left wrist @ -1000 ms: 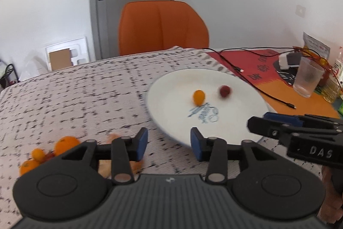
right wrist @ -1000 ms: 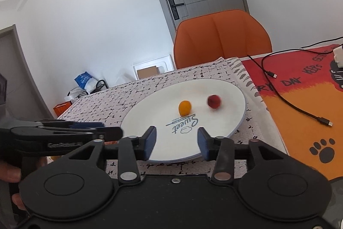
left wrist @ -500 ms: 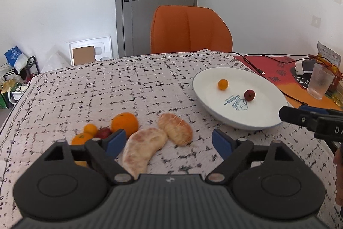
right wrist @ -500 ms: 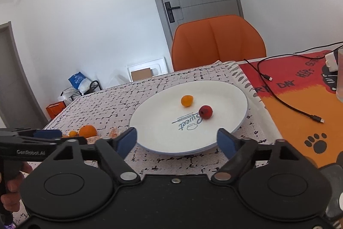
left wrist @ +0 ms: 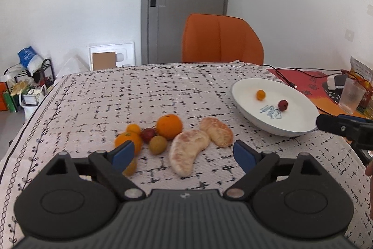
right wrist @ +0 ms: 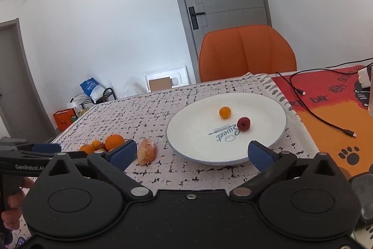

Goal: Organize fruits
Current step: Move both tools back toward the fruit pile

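Observation:
A white plate on the patterned tablecloth holds a small orange fruit and a red fruit. Left of it lies a pile: an orange, smaller oranges, a red fruit, a brownish fruit and two peeled citrus pieces. My left gripper is open and empty, just before the pile. My right gripper is open and empty, before the plate's near rim.
An orange chair stands behind the table. At the right lie a red-orange mat with a black cable, and a plastic cup. Bags and a rack stand on the floor to the left.
Both grippers have opened wide. My left gripper has swung left from the plate to face the fruit pile. My right gripper has drawn back slightly from the plate.

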A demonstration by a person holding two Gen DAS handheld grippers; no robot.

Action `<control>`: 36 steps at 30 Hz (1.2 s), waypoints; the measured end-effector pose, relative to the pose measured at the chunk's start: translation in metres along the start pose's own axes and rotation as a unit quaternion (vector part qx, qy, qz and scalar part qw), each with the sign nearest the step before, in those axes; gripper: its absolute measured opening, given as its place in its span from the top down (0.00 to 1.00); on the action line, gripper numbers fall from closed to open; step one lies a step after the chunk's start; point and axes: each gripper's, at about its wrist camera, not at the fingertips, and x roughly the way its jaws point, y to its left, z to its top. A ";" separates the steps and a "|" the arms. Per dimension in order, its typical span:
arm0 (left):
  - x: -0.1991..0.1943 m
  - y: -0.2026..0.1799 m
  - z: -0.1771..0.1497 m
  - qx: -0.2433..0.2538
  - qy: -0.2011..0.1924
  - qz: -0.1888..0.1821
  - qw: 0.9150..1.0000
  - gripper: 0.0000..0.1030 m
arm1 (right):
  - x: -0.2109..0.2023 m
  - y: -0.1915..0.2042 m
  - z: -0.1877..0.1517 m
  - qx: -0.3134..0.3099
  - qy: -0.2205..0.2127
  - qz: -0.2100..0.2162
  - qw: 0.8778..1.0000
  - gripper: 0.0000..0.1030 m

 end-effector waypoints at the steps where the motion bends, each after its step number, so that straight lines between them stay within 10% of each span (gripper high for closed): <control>1: -0.001 0.004 -0.001 -0.003 0.000 0.002 1.000 0.12 | 0.000 0.001 0.000 0.002 0.001 0.000 1.000 0.00; 36: -0.029 0.083 -0.024 -0.069 -0.012 0.021 0.997 0.14 | 0.028 0.066 -0.017 -0.026 0.064 0.048 0.996 0.00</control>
